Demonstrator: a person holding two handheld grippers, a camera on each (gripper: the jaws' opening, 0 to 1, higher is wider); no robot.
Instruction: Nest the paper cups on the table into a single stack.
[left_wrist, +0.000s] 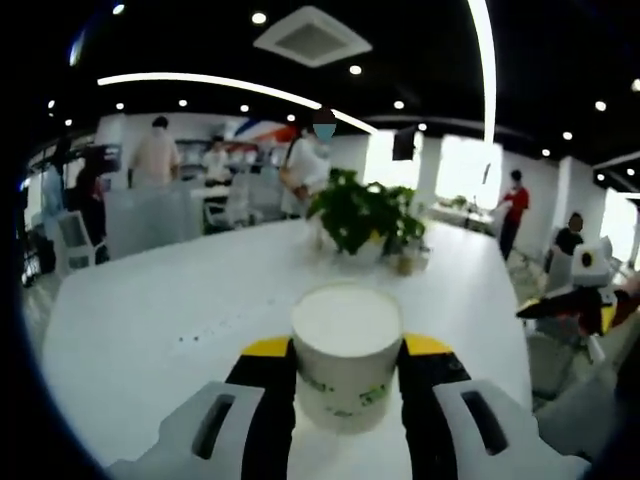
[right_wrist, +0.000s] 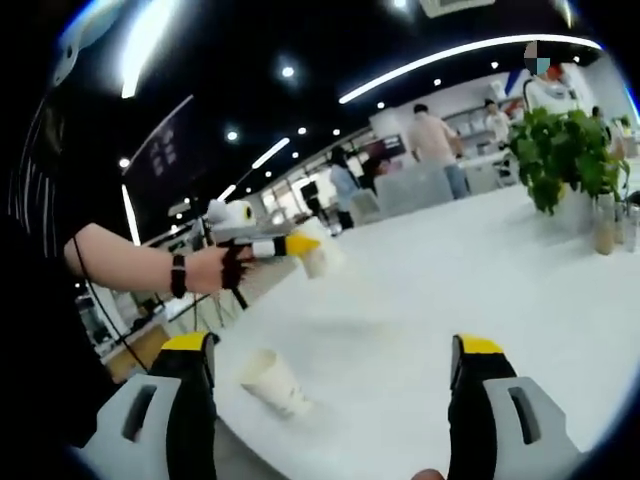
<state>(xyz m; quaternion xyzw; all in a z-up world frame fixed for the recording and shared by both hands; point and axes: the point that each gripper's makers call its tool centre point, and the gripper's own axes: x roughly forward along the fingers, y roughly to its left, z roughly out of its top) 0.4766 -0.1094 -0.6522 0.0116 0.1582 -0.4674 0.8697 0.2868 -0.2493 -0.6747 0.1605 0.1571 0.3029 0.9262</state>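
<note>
1. A white paper cup (left_wrist: 347, 356) stands upright between the jaws of the left claw (left_wrist: 347, 372), pinched at its sides and held above the white bench (left_wrist: 150, 310); its mouth faces up.
2. Green print marks the cup's lower wall, too blurred to read.
3. In the right gripper view a second paper cup (right_wrist: 274, 381) lies tipped on its side on the bench, near its left edge, between and beyond the spread jaws of the right claw (right_wrist: 333, 372), which holds nothing.
4. Farther left, a person's hand (right_wrist: 212, 268) holds the other claw with its cup (right_wrist: 316, 257) over the bench edge.
5. A potted plant (left_wrist: 362, 212) stands at the far end of the bench.
</note>
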